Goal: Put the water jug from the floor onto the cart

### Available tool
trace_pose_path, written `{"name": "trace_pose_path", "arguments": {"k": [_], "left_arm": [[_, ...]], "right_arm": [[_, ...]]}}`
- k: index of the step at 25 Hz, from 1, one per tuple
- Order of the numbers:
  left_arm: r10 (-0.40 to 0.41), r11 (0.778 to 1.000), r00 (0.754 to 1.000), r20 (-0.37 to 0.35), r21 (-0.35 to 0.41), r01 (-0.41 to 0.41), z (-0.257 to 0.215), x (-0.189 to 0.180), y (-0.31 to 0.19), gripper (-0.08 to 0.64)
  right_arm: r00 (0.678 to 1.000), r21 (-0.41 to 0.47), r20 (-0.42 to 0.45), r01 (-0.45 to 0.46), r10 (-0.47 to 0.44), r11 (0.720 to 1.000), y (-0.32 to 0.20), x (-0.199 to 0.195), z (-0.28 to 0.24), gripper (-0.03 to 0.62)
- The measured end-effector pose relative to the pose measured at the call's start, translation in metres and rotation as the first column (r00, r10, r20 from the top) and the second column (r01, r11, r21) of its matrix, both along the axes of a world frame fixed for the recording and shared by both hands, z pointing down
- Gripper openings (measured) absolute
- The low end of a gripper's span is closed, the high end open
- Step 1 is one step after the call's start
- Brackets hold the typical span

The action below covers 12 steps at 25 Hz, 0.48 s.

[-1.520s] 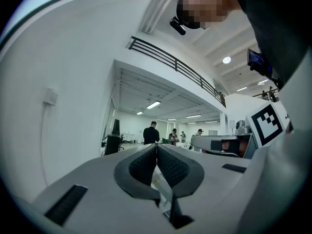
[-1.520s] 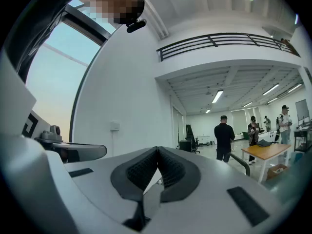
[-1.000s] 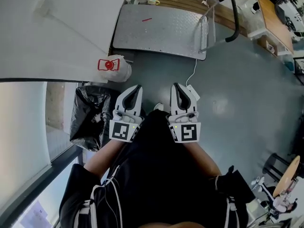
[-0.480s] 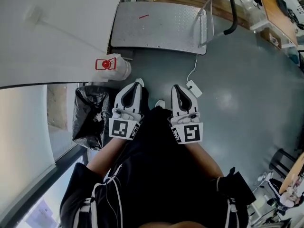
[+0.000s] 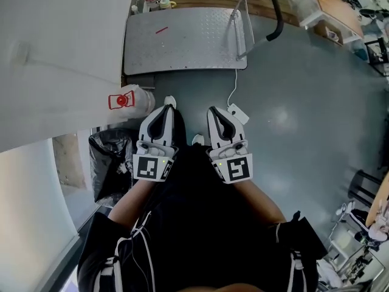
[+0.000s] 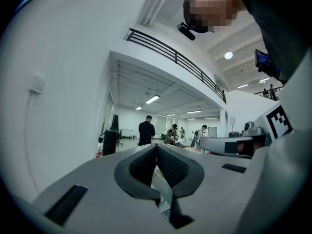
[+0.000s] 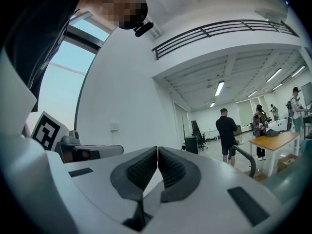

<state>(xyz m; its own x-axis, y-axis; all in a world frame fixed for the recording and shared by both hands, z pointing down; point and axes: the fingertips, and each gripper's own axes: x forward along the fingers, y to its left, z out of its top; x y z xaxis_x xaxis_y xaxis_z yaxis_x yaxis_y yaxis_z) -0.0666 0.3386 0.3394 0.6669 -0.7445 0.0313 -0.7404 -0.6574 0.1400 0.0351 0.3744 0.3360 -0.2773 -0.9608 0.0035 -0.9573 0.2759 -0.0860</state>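
Task not begun as far as I can judge. Water jug (image 5: 132, 100), clear with a red label, sits on the floor against the foot of the white wall, just off the near left corner of the cart (image 5: 182, 38) and beside a black bin bag (image 5: 112, 157). The cart deck is bare save a small red mark; its handle (image 5: 275, 17) stands at the right-hand end. Left gripper (image 5: 165, 111) has its jaws pressed together with nothing between them, and its own view confirms the pads meet. Right gripper (image 5: 214, 113) is the same: jaws together, empty. Both are held level in front of my operator's body and near the jug, the left one closer, neither touching it. A white cable and plug (image 5: 237, 112) lie on the floor just beyond the right gripper, worth avoiding. Everything is left to do: open up, take the jug, lift it, set it on the deck.
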Motion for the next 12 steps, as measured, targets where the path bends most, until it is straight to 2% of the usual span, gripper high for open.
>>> {"name": "trace_pose_path", "arguments": {"k": [6, 12], "left_arm": [[0.017, 0.999, 1.000, -0.020, -0.028, -0.017, 0.004, -0.003, -0.065, 0.018], [-0.004, 0.998, 1.000, -0.027, -0.060, 0.002, 0.003, -0.025, -0.135, 0.018]], "right_arm": [[0.999, -0.035, -0.029, -0.028, 0.027, 0.999, -0.062, -0.004, 0.004, 0.018], [0.999, -0.097, -0.039, -0.018, 0.014, 0.995, -0.138, -0.021, 0.012, 0.018]]}}
